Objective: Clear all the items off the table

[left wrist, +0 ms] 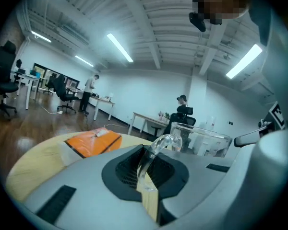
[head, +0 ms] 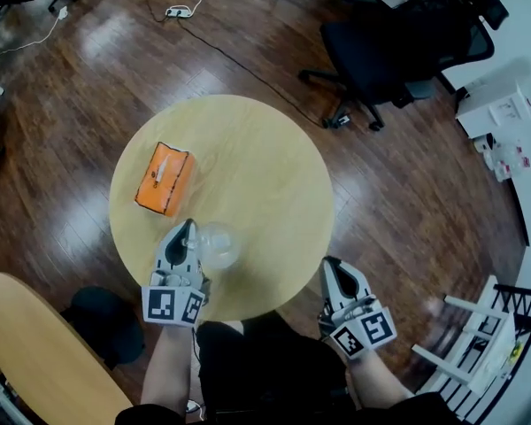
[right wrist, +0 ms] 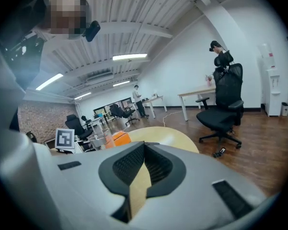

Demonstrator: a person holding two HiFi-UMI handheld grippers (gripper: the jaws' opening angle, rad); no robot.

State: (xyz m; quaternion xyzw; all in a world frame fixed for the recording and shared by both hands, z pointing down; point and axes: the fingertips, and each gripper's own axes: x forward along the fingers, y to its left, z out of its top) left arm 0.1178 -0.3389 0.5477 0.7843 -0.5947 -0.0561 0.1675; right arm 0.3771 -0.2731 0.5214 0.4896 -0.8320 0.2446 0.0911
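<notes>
A clear glass mug stands on the round wooden table near its front edge. My left gripper is shut on the mug's handle, and the mug's body rises just beyond the jaws. An orange packet lies flat on the table's left side, also in the left gripper view. My right gripper hovers at the table's front right edge, shut with nothing in it. The right gripper view shows its jaws closed, with the mug and the packet far to the left.
A black office chair stands beyond the table at the right. A white chair frame is at the lower right and another wooden tabletop at the lower left. A cable and power strip lie on the floor.
</notes>
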